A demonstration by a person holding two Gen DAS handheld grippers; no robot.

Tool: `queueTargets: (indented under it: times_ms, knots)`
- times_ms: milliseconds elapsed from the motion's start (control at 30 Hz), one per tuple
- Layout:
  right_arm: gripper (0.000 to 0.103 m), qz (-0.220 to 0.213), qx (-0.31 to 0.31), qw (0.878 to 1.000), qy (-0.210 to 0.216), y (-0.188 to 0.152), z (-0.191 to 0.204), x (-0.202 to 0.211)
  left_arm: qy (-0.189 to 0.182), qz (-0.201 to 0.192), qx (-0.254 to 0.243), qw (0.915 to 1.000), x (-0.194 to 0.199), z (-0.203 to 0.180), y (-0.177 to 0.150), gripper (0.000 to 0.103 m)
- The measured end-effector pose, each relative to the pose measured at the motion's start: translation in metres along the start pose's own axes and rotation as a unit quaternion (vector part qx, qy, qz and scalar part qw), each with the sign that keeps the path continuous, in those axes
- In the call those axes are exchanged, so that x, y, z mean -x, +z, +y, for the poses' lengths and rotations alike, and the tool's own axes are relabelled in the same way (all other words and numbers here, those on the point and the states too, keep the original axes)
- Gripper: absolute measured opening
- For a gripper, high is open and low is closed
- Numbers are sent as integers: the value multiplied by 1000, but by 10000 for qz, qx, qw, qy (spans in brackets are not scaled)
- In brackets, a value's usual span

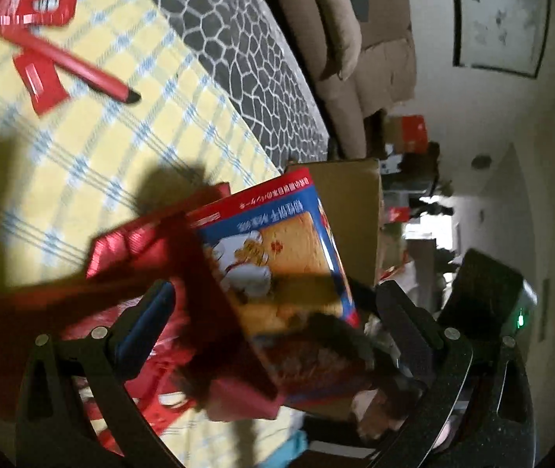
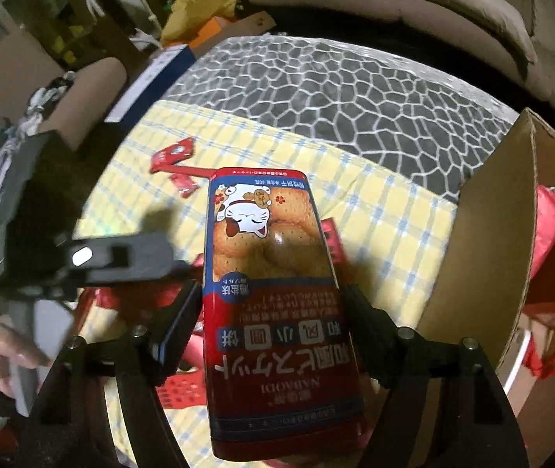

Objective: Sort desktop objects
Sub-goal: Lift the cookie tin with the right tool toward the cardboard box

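Observation:
A red and blue biscuit box [image 2: 273, 292] with a cat picture is clamped between my right gripper's [image 2: 271, 304] two fingers, held above the yellow checked tablecloth [image 2: 375, 202]. The same box [image 1: 277, 273] shows in the left wrist view, tilted in front of my left gripper [image 1: 277, 312]. The left gripper's jaws stand wide apart; the box lies between them but I see no contact. A red pen [image 1: 78, 70] and red paper packets [image 1: 31, 9] lie on the cloth at the far left. More red packets [image 1: 141, 234] lie under the box.
An open cardboard box [image 2: 484, 234] stands at the right with red bags [image 2: 554, 234] inside. A grey patterned rug [image 2: 336, 89] lies beyond the cloth. A beige sofa [image 2: 433, 4] is behind. A person's hand [image 2: 0, 355] is at the lower left.

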State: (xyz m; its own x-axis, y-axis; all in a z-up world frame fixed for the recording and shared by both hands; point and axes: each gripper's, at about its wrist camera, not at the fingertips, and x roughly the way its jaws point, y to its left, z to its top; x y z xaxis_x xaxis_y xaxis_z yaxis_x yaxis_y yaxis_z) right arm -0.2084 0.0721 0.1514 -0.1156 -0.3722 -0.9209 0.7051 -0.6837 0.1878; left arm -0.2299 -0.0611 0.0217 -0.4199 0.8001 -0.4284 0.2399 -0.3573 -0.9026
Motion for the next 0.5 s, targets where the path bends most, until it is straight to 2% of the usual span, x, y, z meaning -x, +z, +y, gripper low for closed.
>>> queueTargets:
  times_ms: [133, 233, 267, 333, 500]
  knots:
    - [75, -23, 115, 9998, 141, -8, 13, 6, -72, 82, -63, 9999, -12, -7, -4, 101]
    - [75, -111, 177, 9997, 149, -12, 17, 16, 9, -12, -197, 9998, -11, -16, -7, 85]
    - [75, -142, 201, 9996, 170, -13, 17, 20, 10, -44, -228, 9997, -10, -19, -8, 76]
    - [75, -231, 215, 9992, 227, -14, 16, 31, -114, -79, -289, 9995, -8, -28, -8, 73]
    - [75, -557, 137, 9979, 302, -16, 4, 62, -44, -133, -612, 9980, -8, -66, -10, 72]
